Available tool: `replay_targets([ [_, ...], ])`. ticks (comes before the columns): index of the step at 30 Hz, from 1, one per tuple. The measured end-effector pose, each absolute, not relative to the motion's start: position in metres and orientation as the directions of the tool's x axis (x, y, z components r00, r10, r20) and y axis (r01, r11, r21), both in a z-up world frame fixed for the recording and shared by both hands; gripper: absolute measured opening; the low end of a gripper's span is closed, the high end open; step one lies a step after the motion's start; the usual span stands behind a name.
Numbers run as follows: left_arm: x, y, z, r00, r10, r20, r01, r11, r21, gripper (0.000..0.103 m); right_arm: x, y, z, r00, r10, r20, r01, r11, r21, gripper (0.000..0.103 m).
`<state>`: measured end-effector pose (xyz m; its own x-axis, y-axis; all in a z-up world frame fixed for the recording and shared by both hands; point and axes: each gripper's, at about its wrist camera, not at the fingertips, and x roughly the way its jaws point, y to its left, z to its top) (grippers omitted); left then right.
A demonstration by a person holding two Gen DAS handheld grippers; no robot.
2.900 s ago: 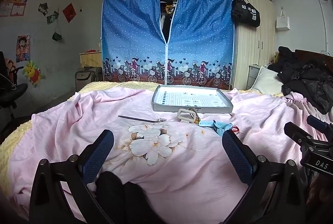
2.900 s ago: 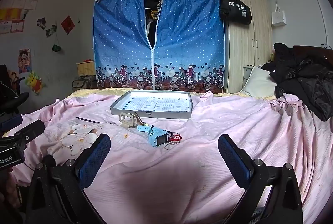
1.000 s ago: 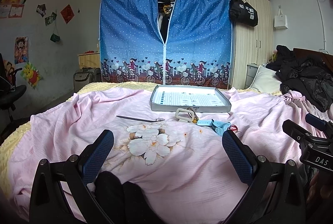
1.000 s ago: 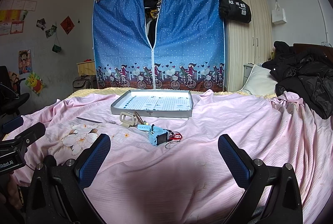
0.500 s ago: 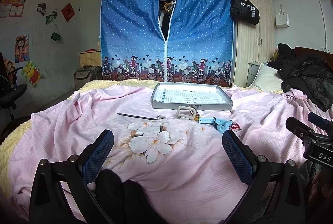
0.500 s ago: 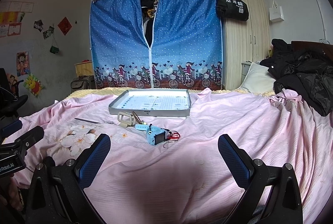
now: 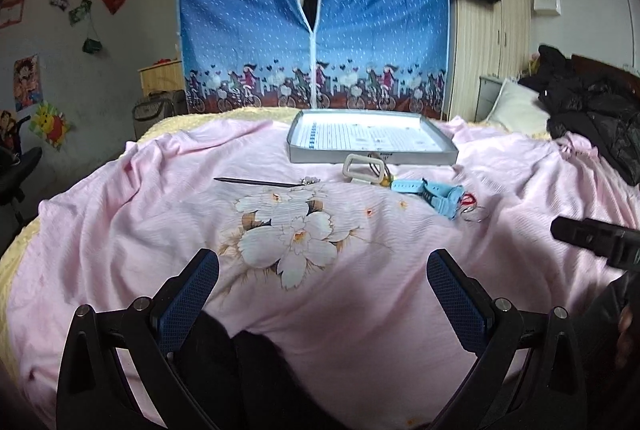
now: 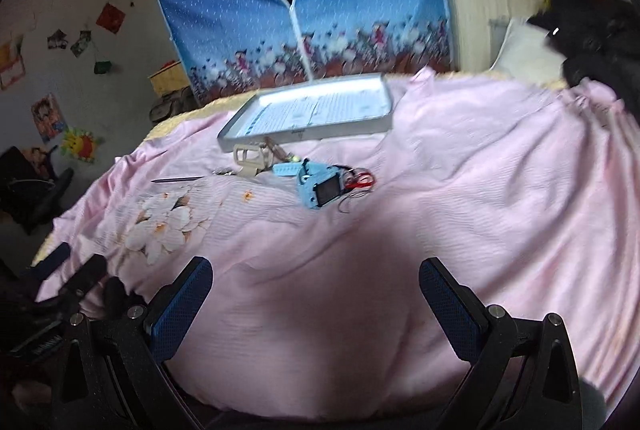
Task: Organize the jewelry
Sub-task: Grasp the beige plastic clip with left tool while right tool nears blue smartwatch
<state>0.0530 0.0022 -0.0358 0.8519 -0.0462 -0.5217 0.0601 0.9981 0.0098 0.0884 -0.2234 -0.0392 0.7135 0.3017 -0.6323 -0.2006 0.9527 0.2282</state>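
Both grippers' fingers stay apart; right gripper (image 8: 316,288) has tilted closer toward blue watch (image 8: 318,188).

Pink bedspread (image 7: 160,198), blue fabric wardrobe (image 7: 312,30), postered wall (image 7: 80,62)

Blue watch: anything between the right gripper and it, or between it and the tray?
Nothing visible blocks the open right gripper; only bare pink sheet lies before the blue watch. Toward the tray, a beige buckle piece lies off to the left.
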Motion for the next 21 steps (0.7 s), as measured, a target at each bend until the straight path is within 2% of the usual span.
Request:
replay_targets([
  [3,0.072,0.002,-0.037,0.840,-0.053,-0.541,0.081,0.996,0.028,0.101,0.115,-0.221,-0.034,0.692,0.309,-0.653,-0.243,0.951,0.192,0.103],
  [10,0.135,0.001,-0.038,0.796,-0.171,-0.581,0.231,0.973,0.029,0.101,0.176,-0.216,-0.046,0.603,0.351,-0.716,-0.339,0.926,0.168,0.103],
  [16,0.200,0.009,-0.048,0.762,-0.218,-0.610,0.261,0.965,-0.018,0.101,0.230,-0.208,-0.075,0.546,0.258,-0.797,-0.326,0.942,0.081,0.103],
  [21,0.241,0.000,-0.062,0.743,-0.252,-0.620,0.301,0.953,-0.028,0.101,0.256,-0.203,-0.094,0.530,0.314,-0.788,-0.377,0.919,0.113,0.103],
])
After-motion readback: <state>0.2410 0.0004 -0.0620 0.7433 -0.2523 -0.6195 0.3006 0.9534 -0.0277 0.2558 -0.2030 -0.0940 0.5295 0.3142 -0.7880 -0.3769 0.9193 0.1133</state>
